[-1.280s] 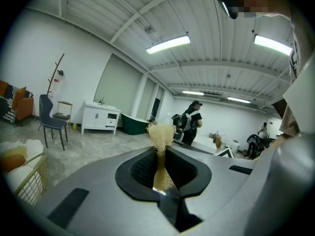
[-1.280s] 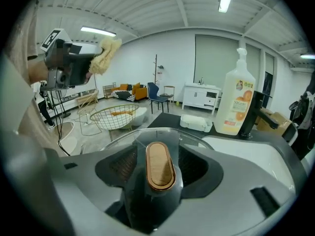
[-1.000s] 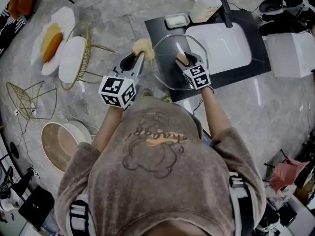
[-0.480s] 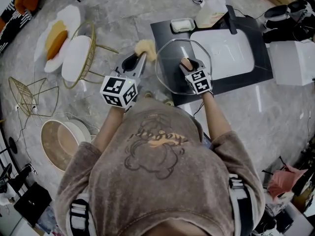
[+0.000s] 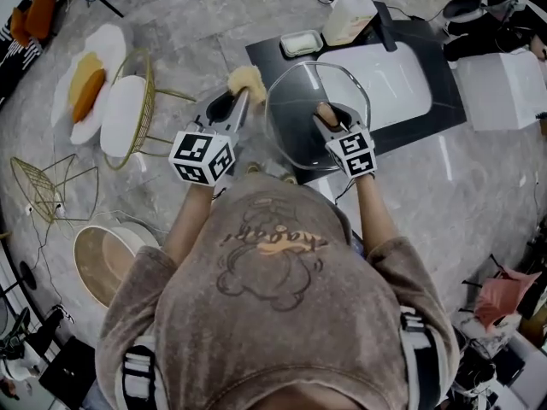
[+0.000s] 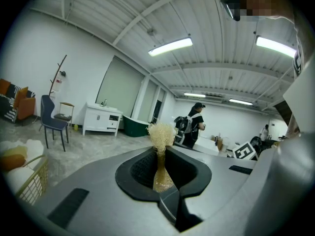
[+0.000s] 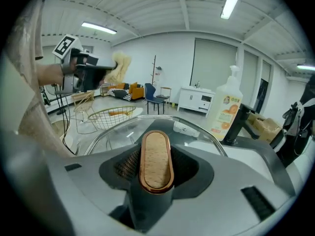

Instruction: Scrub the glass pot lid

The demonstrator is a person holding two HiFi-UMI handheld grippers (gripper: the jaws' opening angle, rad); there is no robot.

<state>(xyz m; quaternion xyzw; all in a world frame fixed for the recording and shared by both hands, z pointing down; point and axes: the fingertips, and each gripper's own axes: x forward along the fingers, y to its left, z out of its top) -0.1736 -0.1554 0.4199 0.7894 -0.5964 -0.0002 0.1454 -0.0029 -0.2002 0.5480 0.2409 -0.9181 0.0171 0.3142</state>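
Note:
The glass pot lid (image 5: 295,118) hangs tilted over the near edge of the black counter (image 5: 444,109). My right gripper (image 5: 329,116) is shut on its wood-topped handle (image 7: 156,159); the jaws have just closed in on that handle. The lid's clear dome (image 7: 118,132) spreads out ahead of the right gripper (image 7: 156,176). To the lid's left, my left gripper (image 5: 232,102) is shut on a yellow fibrous scrubber (image 5: 246,80), a short way from the lid's rim. The scrubber (image 6: 160,132) sticks up between the left gripper (image 6: 161,173) jaws.
A white sink (image 5: 376,71) is set in the counter, with a black faucet (image 5: 389,24), soap bottle (image 5: 349,17) and soap dish (image 5: 305,39) behind it. Gold wire baskets (image 5: 141,84) stand left. A white box (image 5: 504,88) sits right. A person (image 6: 194,124) stands far off.
My right gripper has lifted the lid up off the counter edge, so it looks larger and more tilted. The left gripper with the scrubber has stayed in place.

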